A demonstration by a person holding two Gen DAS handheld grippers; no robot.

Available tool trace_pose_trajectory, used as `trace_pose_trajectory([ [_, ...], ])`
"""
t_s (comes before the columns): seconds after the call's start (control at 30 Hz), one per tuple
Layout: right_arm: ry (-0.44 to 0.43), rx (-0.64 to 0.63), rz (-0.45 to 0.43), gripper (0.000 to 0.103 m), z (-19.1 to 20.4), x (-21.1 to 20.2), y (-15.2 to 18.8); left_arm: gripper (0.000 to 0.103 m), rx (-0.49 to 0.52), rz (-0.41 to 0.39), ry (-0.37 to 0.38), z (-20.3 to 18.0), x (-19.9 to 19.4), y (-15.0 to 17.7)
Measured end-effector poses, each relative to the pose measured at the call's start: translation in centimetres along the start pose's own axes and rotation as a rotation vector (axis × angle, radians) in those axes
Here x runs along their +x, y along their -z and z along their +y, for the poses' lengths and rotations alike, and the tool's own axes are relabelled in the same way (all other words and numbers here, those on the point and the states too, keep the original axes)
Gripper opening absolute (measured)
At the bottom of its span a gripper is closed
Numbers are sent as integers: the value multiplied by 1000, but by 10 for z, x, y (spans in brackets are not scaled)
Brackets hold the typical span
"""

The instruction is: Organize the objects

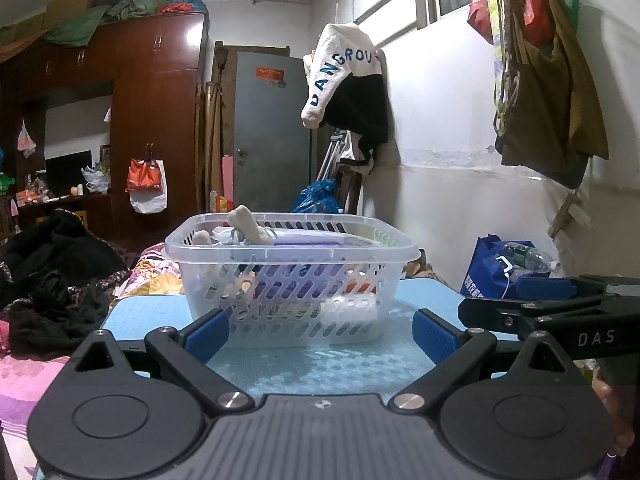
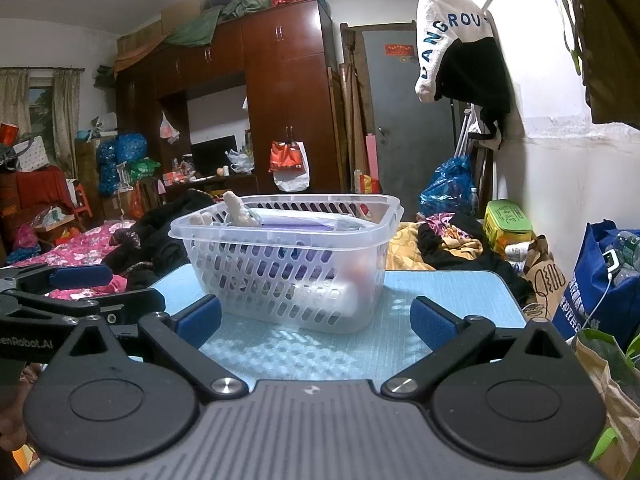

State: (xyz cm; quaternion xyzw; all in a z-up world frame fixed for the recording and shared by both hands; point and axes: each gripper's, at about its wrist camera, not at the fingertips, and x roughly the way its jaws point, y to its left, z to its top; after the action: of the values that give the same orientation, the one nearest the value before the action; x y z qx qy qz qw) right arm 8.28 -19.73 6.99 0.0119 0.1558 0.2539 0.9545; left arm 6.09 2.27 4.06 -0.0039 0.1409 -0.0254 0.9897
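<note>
A clear plastic basket (image 1: pixel 294 280) stands on a light blue table (image 1: pixel 344 364). It holds several items: a beige fuzzy piece (image 1: pixel 250 224) sticking up, purple flat things and a white bottle lying low. My left gripper (image 1: pixel 322 334) is open and empty, just in front of the basket. My right gripper (image 2: pixel 316 320) is open and empty, also just in front of the basket (image 2: pixel 292 260). The right gripper shows at the right edge of the left wrist view (image 1: pixel 532 304). The left gripper shows at the left edge of the right wrist view (image 2: pixel 76 284).
A bed with dark clothes (image 1: pixel 56 280) lies to the left. A blue bag with bottles (image 1: pixel 508 268) stands right of the table. A brown paper bag (image 2: pixel 616 392) is at the near right. A wardrobe (image 2: pixel 280 92) and grey door (image 1: pixel 272 132) stand behind.
</note>
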Motion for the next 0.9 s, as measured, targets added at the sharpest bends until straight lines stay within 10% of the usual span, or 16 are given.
trace_pose_trajectory([
  [0.9, -1, -7, 6, 103, -2, 2, 3, 99, -3, 12, 6, -1, 6, 1],
])
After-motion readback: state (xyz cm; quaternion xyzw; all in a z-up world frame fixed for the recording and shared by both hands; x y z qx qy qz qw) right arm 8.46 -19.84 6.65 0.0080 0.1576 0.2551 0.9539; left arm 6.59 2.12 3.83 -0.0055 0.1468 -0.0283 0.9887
